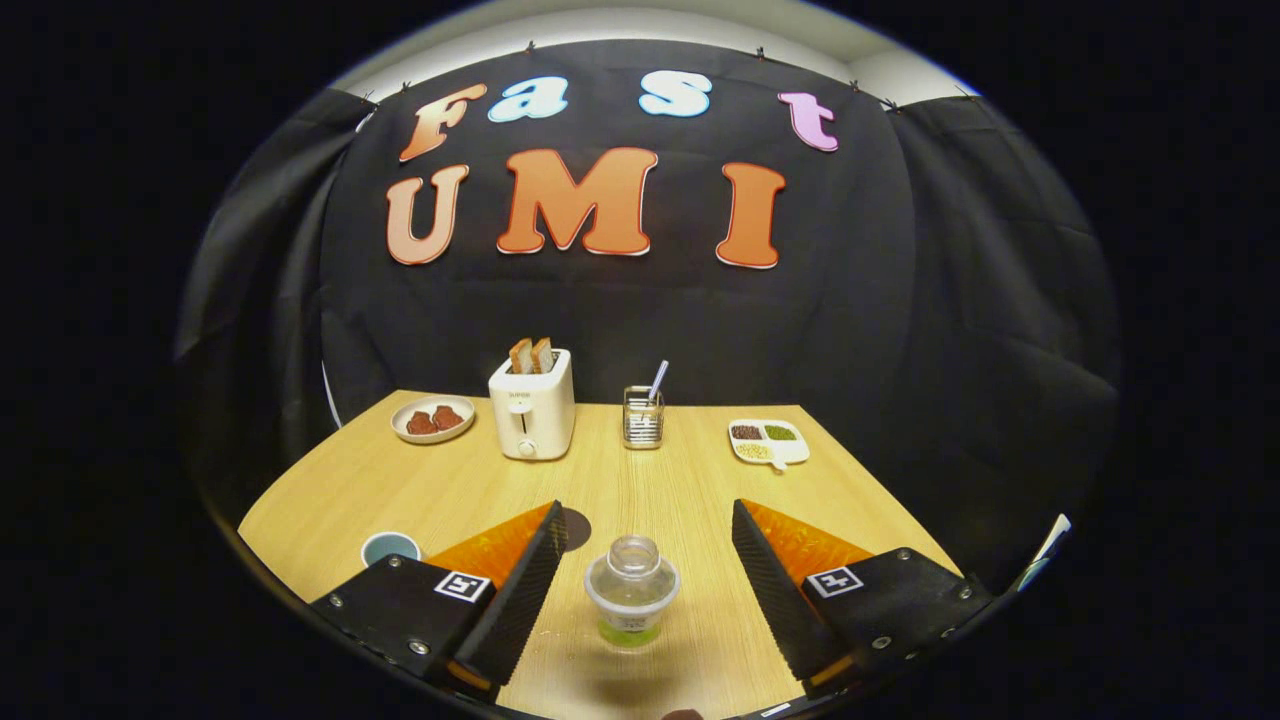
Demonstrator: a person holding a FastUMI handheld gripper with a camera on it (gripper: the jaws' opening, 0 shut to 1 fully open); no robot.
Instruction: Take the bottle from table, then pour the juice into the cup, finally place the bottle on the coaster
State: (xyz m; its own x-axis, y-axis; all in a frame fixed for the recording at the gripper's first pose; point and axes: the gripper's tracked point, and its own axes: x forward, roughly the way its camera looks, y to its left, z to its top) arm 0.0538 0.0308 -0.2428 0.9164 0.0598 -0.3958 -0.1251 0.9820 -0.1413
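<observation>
A small clear plastic bottle with an open neck and a green label stands upright on the wooden table, between my two fingers. My gripper is open, with wide gaps on both sides of the bottle and neither finger touching it. A cup with a blue-green rim stands on the table just left of the left finger. A dark round coaster lies flat beside the left fingertip, partly hidden by it.
Beyond the fingers stand a white toaster with two slices of bread, a plate of food to its left, a glass holder with a utensil, and a divided dish of grains.
</observation>
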